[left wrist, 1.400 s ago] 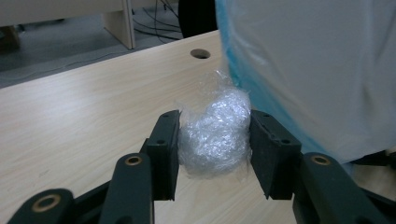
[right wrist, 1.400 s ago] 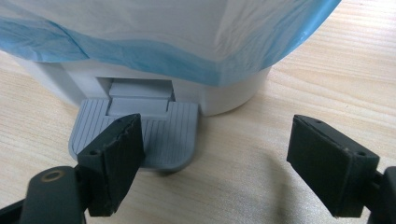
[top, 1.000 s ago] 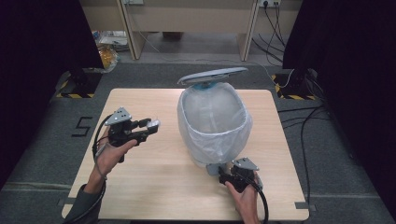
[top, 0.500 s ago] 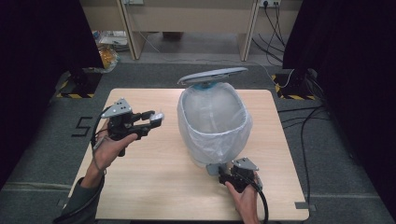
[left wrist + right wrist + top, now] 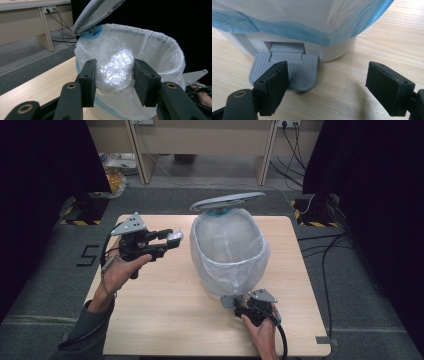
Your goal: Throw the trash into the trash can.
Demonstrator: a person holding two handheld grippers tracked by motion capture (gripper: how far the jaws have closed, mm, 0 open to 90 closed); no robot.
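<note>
Crinkled clear plastic wrap, balled into a wad, sits pinched between the jaws of the left gripper, which has risen since a second ago and now hangs at about nine o'clock from the white pedal bin lined with a pale blue bag. Its grey lid stands up. One jaw of the wide-open right gripper rests on the grey ribbed pedal at six o'clock, so a drop into the bin looks close.
</note>
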